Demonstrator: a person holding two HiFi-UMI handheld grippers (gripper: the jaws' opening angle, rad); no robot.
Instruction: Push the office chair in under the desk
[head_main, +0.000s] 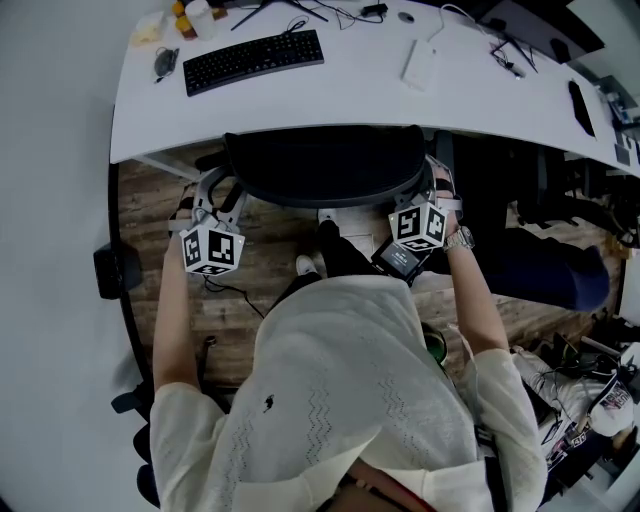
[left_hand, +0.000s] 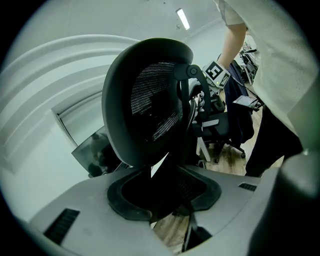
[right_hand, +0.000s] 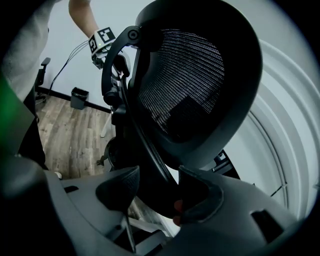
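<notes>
Currently black mesh-backed office chair (head_main: 325, 165) sits tucked under white curved bench (head_main: 360, 90); left gripper (head_main: 213, 190) and right gripper (head_main: 436, 185) fingers clenched on its backrest sides. I fear an uneven shove swivels it into the bench edge.

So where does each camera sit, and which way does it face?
Head view: on the person's head, facing down at desk and chair; both arms, left tool, right tool show.
Left gripper view: on the left tool, facing the chair; right arm shows.
Right gripper view: on the right tool, facing the chair; left arm shows.
Shared: all show the chair.
</notes>
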